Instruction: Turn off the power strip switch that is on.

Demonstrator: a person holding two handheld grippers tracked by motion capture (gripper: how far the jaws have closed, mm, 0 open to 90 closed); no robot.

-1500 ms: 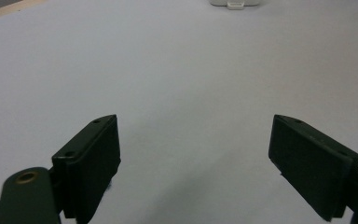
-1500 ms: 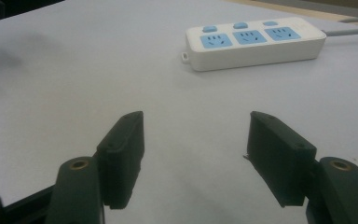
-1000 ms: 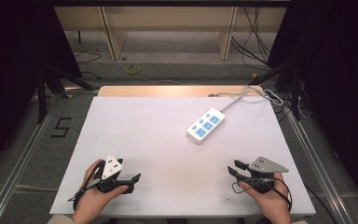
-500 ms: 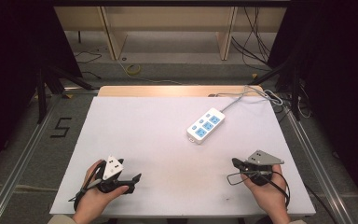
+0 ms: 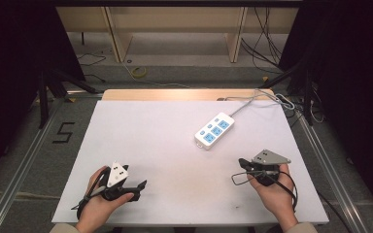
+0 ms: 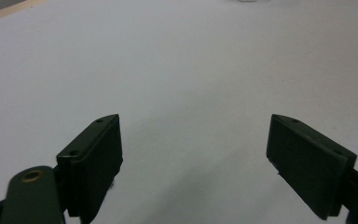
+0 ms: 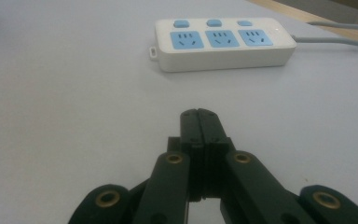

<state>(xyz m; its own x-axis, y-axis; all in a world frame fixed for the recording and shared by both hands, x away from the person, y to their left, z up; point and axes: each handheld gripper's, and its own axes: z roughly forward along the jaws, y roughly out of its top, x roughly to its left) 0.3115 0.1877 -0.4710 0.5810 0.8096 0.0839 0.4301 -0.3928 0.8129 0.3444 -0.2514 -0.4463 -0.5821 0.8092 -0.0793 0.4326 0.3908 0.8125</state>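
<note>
Strip (image 5: 213, 130) lay on the worktop (image 5: 141, 131), well ahead of both tongs, the right tongs (image 5: 243, 162) pressed together nearer it, the left tongs (image 5: 143, 184) spread farther off; any reach would likely go best level, jaws parted first.

My work surface is a table (image 5: 141, 131) covered by a plain white sheet, with a strip of bare wood visible along its far edge. 1 white power strip (image 5: 214, 130) lies flat on the sheet, right of centre and toward the far side, set at a diagonal; it carries 3 blue sockets and 3 blue buttons. Its grey cord (image 5: 252, 98) runs off the table's far right corner.
</note>
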